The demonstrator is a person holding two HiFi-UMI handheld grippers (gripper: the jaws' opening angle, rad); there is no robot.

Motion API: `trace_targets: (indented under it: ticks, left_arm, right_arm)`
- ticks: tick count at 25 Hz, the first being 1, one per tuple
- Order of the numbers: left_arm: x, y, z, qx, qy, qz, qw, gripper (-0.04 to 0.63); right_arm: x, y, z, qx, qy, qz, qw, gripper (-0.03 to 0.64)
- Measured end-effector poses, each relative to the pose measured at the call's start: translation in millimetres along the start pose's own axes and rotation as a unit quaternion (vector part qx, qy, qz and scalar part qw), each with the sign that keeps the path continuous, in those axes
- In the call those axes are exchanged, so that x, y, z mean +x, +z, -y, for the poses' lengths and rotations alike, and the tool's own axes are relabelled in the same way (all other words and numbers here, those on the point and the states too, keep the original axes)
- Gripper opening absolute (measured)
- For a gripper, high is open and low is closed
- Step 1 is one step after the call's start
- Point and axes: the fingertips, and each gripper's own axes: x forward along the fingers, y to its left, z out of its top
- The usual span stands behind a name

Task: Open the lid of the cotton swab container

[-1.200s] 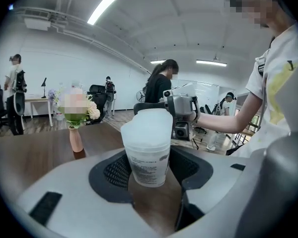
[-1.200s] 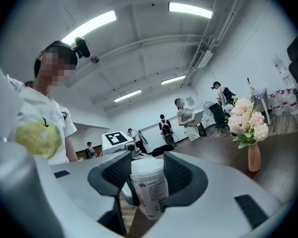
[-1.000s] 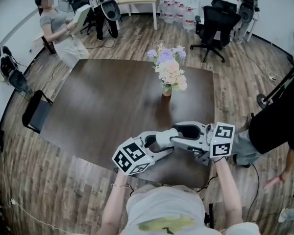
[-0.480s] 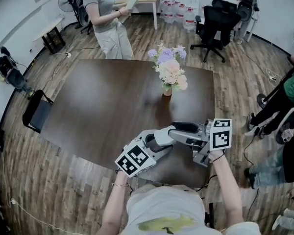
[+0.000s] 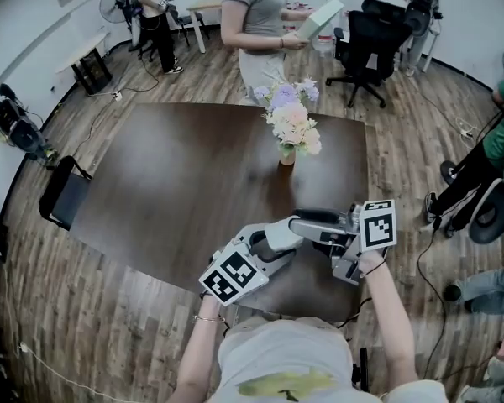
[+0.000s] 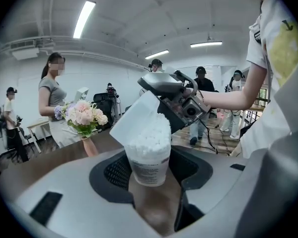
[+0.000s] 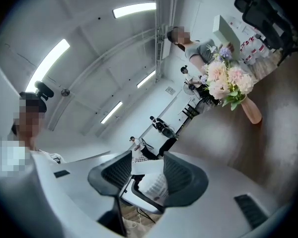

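Note:
In the left gripper view a clear cotton swab container (image 6: 149,157), packed with white swabs, stands upright between the jaws of my left gripper (image 6: 151,172), which is shut on it. Its white lid (image 6: 138,120) is tipped up and back on the left side. My right gripper (image 6: 175,99) reaches in from above and holds that lid. In the right gripper view the lid (image 7: 147,167) spans between the pads of my right gripper (image 7: 148,173), with the container (image 7: 157,186) below. In the head view both grippers (image 5: 279,238) (image 5: 307,223) meet over the table's near edge and hide the container.
A vase of pink and purple flowers (image 5: 291,129) stands on the dark wooden table (image 5: 185,183). A person with a box walks past the far side (image 5: 265,15). Office chairs (image 5: 370,40), a black chair (image 5: 60,193) at the left, more people at the right.
Both grippers have stayed nearly in place at the table's near edge. The person in the background has walked from the far left to behind the flowers.

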Motion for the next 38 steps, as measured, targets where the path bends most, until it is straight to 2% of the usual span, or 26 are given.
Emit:
trace_targets:
  ticks: [4, 8, 14, 15, 16, 20, 22, 26, 30, 33, 38]
  left_arm:
    - [2, -1, 2, -0.012, -0.005, 0.010, 0.9999, 0.239]
    - [3, -1, -1, -0.033, -0.001, 0.019, 0.9993, 0.239]
    - [-2, -10, -19, -0.075, 0.027, 0.031, 0.9963, 0.239]
    - [-2, -12, -24, -0.079, 0.036, 0.031, 0.9957, 0.239]
    - [-3, -14, -28, -0.082, 0.047, 0.030, 0.9951, 0.239]
    - [-7, -20, -40, -0.091, 0.089, 0.022, 0.9916, 0.239]
    - [-11, -21, -44, -0.098, 0.107, 0.022, 0.9892, 0.239]
    - [-19, -23, -50, -0.110, 0.136, 0.025, 0.9843, 0.239]
    - [-28, -27, -57, -0.125, 0.164, 0.031, 0.9779, 0.239]
    - [-35, -29, -62, -0.131, 0.181, 0.033, 0.9742, 0.239]
    - [-45, -36, -64, -0.139, 0.202, 0.031, 0.9690, 0.239]
  right_arm:
    - [-1, -2, 1, -0.006, 0.003, -0.003, 1.000, 0.210]
    - [-6, 8, 0, -0.007, 0.007, 0.031, 0.999, 0.210]
    - [-18, 10, 12, -0.024, -0.023, 0.046, 0.998, 0.213]
    - [-20, 9, 15, -0.027, -0.028, 0.048, 0.998, 0.195]
    - [-22, 8, 17, -0.032, -0.034, 0.051, 0.998, 0.148]
    - [-30, 1, 28, -0.071, -0.085, 0.048, 0.993, 0.093]
    - [-33, -3, 32, -0.105, -0.118, 0.043, 0.987, 0.057]
    - [-39, -9, 35, -0.171, -0.167, 0.035, 0.970, 0.029]
    - [-47, -12, 42, -0.226, -0.227, 0.037, 0.946, 0.021]
    - [-53, -10, 46, -0.251, -0.259, 0.047, 0.932, 0.021]
    - [-66, -11, 51, -0.261, -0.294, 0.082, 0.916, 0.021]
